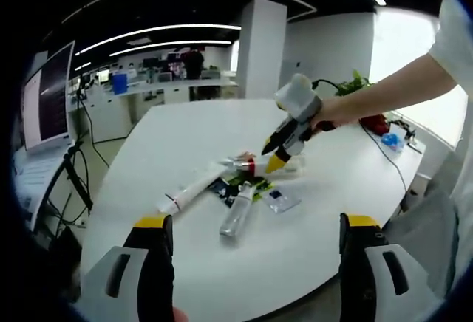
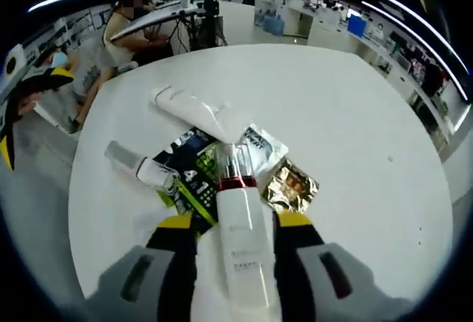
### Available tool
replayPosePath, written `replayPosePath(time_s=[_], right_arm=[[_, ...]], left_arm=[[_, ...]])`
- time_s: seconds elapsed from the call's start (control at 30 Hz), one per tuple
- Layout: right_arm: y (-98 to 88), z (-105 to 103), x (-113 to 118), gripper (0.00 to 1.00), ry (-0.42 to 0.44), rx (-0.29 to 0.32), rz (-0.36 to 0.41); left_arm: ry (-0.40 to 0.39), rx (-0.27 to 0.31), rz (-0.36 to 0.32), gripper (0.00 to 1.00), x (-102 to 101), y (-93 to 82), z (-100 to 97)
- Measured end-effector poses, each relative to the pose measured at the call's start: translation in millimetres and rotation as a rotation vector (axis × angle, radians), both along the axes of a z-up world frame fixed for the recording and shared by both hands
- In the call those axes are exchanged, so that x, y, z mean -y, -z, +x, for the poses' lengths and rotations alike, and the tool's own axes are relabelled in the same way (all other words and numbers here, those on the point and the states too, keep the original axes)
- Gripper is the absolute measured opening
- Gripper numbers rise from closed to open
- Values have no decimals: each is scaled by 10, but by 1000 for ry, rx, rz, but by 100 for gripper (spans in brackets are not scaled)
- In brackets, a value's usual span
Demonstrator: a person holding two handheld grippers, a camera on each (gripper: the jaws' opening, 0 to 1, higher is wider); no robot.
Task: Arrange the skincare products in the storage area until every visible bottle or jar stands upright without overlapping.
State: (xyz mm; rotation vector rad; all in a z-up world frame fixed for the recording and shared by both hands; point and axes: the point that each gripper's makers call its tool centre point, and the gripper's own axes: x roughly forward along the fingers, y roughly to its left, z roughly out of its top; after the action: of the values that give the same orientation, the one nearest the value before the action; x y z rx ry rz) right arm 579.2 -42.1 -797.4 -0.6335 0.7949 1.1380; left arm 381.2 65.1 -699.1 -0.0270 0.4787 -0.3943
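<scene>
Barely begun: your right gripper [image 2: 236,237] pinched the red-collared bottle [image 2: 238,218], your left gripper [image 1: 255,244] gaped, and the tube [image 2: 188,108] at 11 o'clock lay flat.

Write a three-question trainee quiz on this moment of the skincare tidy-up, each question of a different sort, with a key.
1. True or false: the white bottle with the red band lies between the right gripper's jaws.
2. Multiple choice: the white tube on the table is (A) standing upright, (B) lying flat, (C) held in the air.
3. Fill in: the left gripper is ____ and away from the products.

Key: 1 true; 2 B; 3 open.
</scene>
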Motion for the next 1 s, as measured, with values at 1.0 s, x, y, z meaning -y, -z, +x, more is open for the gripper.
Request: replayPosePath(time_s=[1.0], right_arm=[[292, 121, -147, 32, 8, 35, -95]], left_arm=[[20, -44, 15, 91, 37, 79, -9]])
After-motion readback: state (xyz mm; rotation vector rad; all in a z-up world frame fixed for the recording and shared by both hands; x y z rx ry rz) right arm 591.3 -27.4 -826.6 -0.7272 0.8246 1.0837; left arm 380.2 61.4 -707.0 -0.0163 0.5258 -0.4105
